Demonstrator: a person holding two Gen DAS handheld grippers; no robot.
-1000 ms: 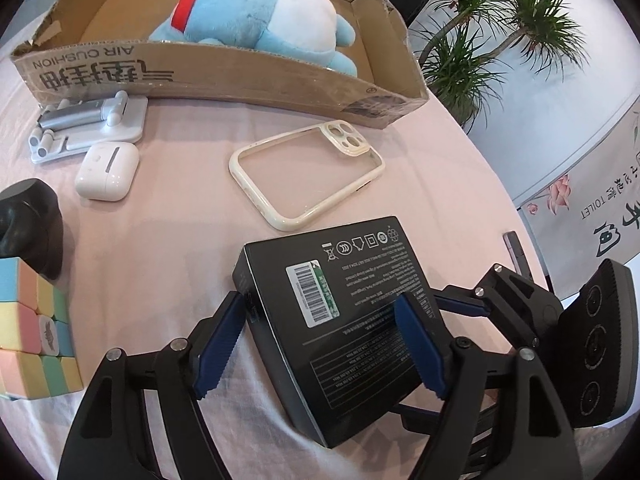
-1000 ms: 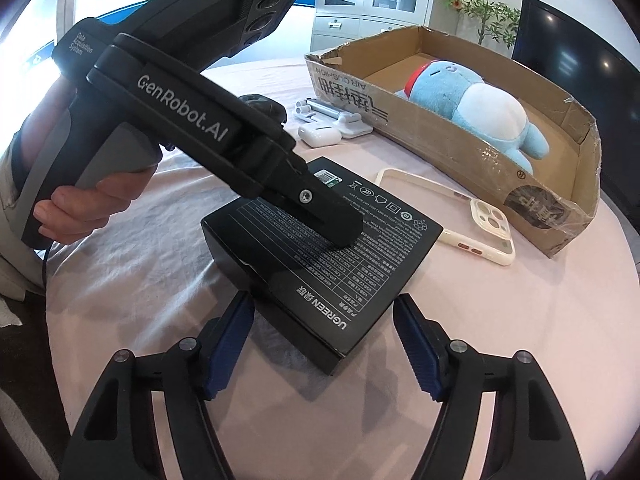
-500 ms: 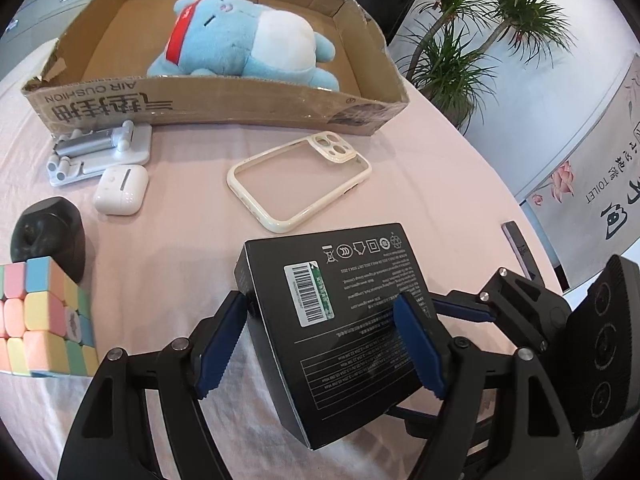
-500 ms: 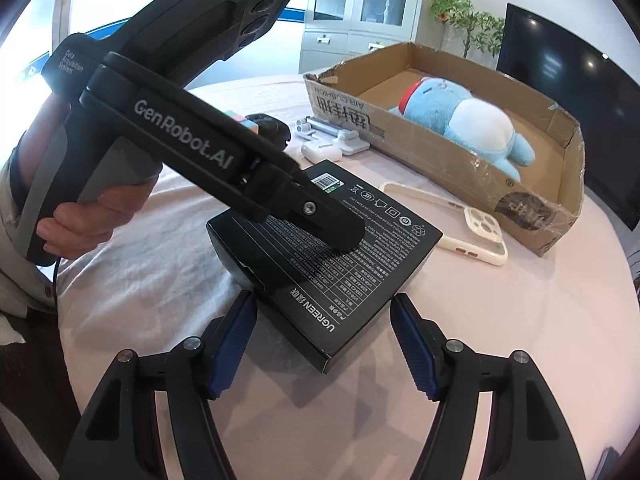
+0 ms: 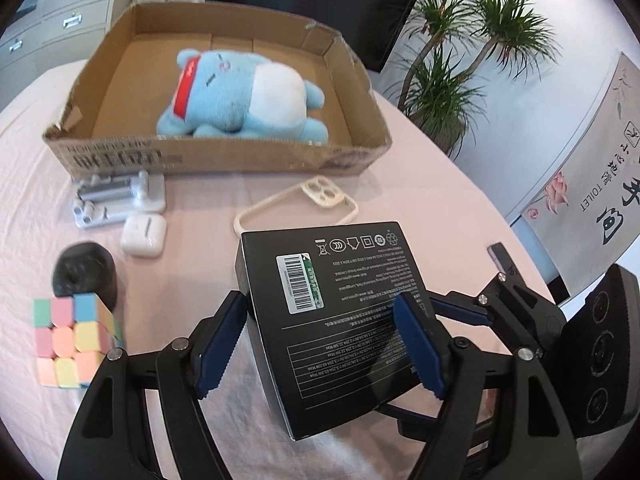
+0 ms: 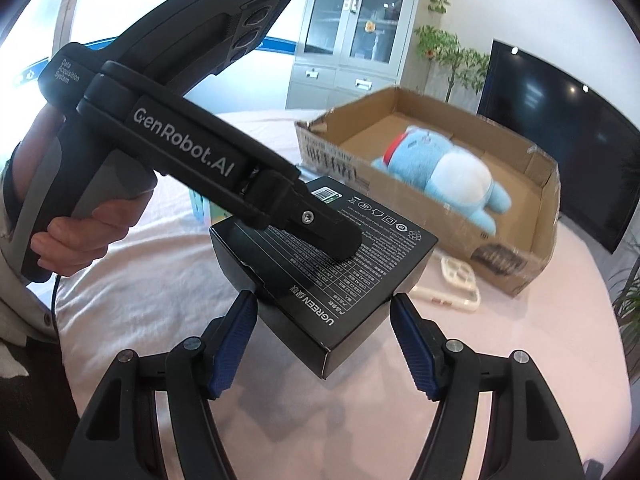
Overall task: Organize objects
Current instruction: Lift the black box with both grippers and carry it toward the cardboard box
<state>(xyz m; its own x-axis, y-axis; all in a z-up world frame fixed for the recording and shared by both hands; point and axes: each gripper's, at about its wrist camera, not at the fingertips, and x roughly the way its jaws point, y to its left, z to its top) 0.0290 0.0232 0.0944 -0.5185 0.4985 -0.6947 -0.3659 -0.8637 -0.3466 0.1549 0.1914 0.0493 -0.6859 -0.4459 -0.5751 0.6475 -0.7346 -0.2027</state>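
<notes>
A black UGREEN box (image 5: 340, 280) hangs tilted above the pink tablecloth, held by both grippers. My left gripper (image 5: 320, 344) is shut on it, one blue pad at its left edge and the other pressed on its printed top. In the right wrist view that left gripper's upper finger (image 6: 320, 232) lies across the black box (image 6: 360, 256). My right gripper (image 6: 326, 340) is shut on the near corner of the box, its pad tips touching both sides. A cardboard tray (image 5: 224, 156) holding a blue plush toy (image 5: 244, 96) stands behind.
On the cloth lie a cream phone case (image 5: 296, 208), a white earbud case (image 5: 143, 235), a grey folding stand (image 5: 116, 200), a black rounded object (image 5: 84, 268) and a pastel cube (image 5: 72, 340). A small dark item (image 5: 500, 254) lies at the table's right edge. A person's hand (image 6: 76, 236) grips the left handle.
Both grippers have risen with the black box, which has come off the cloth and tilted. The cardboard tray's inside shows more fully now.
</notes>
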